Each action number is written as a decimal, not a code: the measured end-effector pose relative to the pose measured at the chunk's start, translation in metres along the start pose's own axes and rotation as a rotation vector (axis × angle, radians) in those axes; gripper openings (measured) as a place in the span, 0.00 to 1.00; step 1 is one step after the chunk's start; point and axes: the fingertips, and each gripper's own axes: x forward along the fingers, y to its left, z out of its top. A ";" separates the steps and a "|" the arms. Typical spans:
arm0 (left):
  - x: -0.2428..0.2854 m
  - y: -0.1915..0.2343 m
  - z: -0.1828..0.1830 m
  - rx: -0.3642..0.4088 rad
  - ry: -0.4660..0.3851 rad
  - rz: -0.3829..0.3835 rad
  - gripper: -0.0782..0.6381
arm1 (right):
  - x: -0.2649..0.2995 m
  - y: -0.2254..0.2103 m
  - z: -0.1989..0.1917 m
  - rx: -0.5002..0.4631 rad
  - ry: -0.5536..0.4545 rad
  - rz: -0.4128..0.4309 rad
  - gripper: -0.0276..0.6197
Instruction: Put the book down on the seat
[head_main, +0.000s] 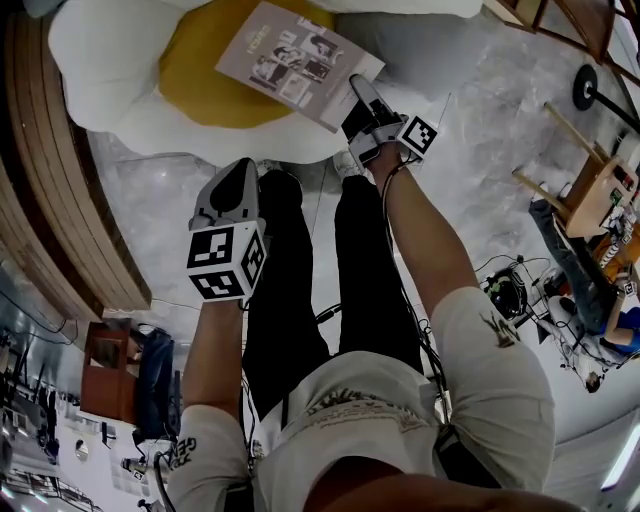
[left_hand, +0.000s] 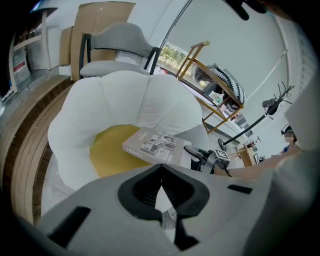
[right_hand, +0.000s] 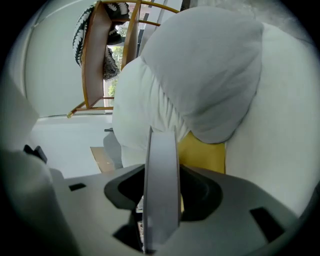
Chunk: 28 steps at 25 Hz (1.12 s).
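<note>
we hold the grey hardback book with a photo-collage cover (head_main: 290, 60) by its near edge, the jaws of the right gripper (head_main: 360, 98) clamped on it. the book reaches out ahead of those jaws over the round yellow seat cushion (head_main: 195, 75) of the puffy white armchair (head_main: 95, 60). we cannot tell whether it touches the cushion yet. the left gripper (head_main: 240, 178) hangs short of the chair, jaws together on nothing. we judge this the setting-down step. next we should lower the book flat, then part the jaws.
</note>
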 end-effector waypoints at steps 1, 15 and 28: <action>0.000 -0.002 -0.001 0.005 0.003 -0.003 0.14 | 0.000 -0.002 0.000 -0.005 0.002 -0.010 0.34; 0.011 -0.031 -0.013 0.043 0.022 -0.036 0.14 | -0.027 -0.080 0.011 -0.298 0.075 -0.521 0.55; 0.001 -0.050 -0.013 0.025 -0.024 -0.018 0.14 | -0.045 0.001 -0.003 -0.644 0.107 -0.503 0.09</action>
